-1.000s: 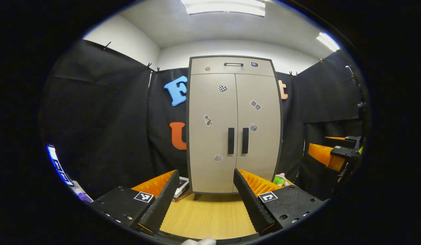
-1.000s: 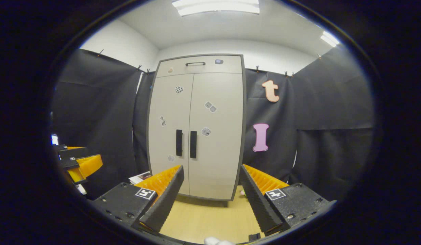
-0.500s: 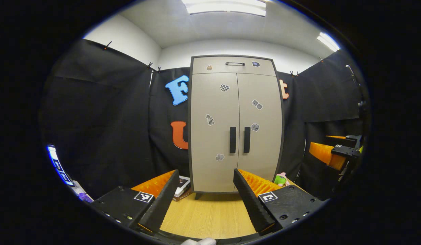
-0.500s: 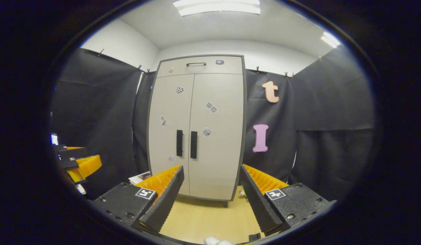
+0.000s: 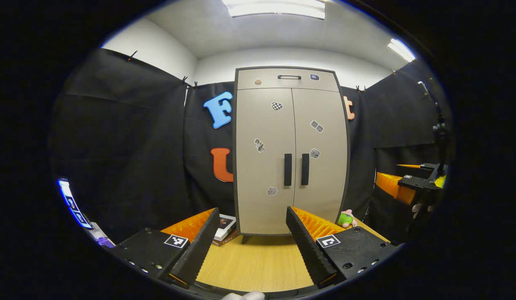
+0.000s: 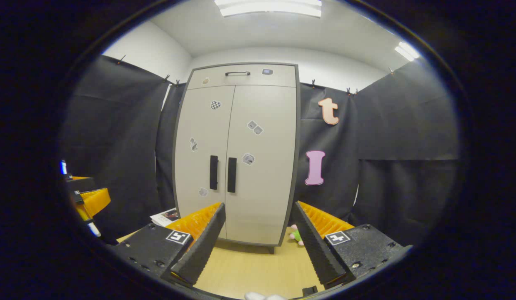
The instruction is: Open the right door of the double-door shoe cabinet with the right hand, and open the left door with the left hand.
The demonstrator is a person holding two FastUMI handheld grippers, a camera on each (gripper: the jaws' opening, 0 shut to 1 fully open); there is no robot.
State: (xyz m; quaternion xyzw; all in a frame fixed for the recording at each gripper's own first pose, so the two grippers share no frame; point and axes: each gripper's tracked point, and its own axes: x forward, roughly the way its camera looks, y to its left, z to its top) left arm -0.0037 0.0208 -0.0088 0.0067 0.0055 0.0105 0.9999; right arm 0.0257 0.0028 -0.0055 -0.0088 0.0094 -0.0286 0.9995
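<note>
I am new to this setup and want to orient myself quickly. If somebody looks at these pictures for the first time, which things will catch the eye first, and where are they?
The tall shoe cabinet stands in the middle against the black cloth, both doors shut, with two dark vertical handles side by side at the centre seam and small stickers scattered on the doors. Low in each view, an open gripper frames it: the left gripper and the right gripper, both apart from the cabinet. A small green toy lies on the wooden floor at the cabinet's right foot.

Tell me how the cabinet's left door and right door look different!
The left door has three stickers: one checkered near its top, one in the middle, one low down. The right door has two, both above its handle. The left door's handle is on its right edge; the right door's handle is on its left edge. Both doors are beige, shut and untouched.
</note>
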